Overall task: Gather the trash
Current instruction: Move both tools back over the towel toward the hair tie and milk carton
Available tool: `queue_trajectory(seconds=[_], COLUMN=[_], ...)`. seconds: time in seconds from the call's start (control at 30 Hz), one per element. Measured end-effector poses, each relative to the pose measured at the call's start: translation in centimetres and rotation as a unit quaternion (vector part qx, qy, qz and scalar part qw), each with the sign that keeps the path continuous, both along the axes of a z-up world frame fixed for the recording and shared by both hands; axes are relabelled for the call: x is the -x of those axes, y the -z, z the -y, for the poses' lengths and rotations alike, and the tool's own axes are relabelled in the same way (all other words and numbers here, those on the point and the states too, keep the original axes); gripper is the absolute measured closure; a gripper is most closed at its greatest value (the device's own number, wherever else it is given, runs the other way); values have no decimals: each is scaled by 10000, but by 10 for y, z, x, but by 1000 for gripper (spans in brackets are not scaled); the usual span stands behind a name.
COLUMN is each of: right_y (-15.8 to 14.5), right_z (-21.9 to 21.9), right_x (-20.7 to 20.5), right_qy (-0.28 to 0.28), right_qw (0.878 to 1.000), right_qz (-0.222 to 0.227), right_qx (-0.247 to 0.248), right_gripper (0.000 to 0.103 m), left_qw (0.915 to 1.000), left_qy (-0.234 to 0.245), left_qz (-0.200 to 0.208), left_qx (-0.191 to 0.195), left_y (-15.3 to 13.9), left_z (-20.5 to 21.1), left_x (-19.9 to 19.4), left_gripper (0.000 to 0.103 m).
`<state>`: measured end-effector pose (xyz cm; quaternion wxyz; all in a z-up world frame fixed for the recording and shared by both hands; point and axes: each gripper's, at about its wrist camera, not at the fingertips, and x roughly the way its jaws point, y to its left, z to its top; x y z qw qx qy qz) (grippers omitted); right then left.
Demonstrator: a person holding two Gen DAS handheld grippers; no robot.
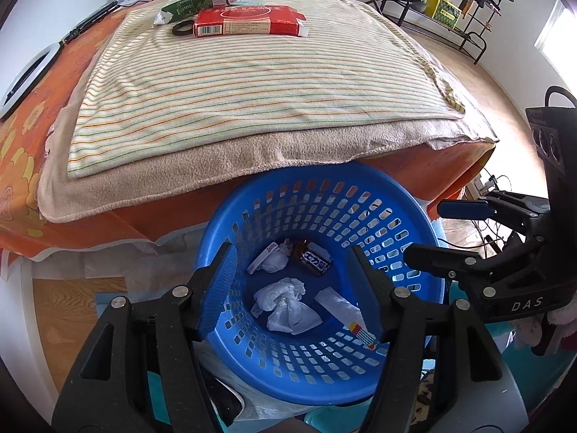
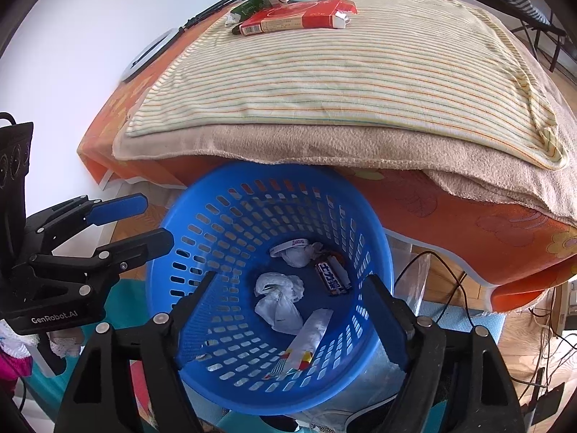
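A blue slotted basket (image 1: 360, 198) stands below the table's front edge, also in the right wrist view as the basket (image 2: 202, 187). Inside lie crumpled white tissue (image 1: 285, 306), a dark candy wrapper (image 1: 316, 261) and a white wrapper with a coloured end (image 1: 346, 312). My left gripper (image 1: 291, 252) hangs open over the basket's mouth, holding nothing. My right gripper (image 2: 291, 276) is open above it too, and empty. Each shows in the other's view: the right gripper (image 1: 429, 229) and the left gripper (image 2: 155, 222). On the striped towel lie a red box (image 1: 249, 21) and a green carton (image 1: 187, 5).
The table (image 1: 21, 166) carries an orange flowered cloth, a beige towel and a striped towel (image 1: 252, 83). A black tape roll (image 1: 184, 29) lies beside the red box. A ring light (image 1: 29, 75) sits at the table's left. Cables (image 2: 450, 288) trail on the floor at the right.
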<state>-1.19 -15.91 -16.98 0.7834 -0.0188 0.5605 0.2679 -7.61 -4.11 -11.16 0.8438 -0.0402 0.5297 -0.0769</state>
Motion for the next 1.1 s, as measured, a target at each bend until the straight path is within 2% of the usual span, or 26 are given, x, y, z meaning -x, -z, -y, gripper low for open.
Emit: queue_trajectory(seconds=[0.5, 0.77, 1.1], right_y=[-14, -35, -67], right_z=[-1, 1, 4], right_x=[-5, -20, -63], right_qy=[101, 216, 366], right_qw=[9993, 9987, 9964], right_qz=[320, 455, 536], right_qx=[174, -74, -537], right_gripper=[14, 13, 13], left_qw=[9995, 9980, 9954], left_qy=[-307, -556, -743], left_qz=[5, 173, 607], left_qx=[121, 254, 24], left_y=[-9, -35, -72], left_z=[-15, -32, -67], left_x=[-8, -32, -80], left_gripper=[38, 38, 38])
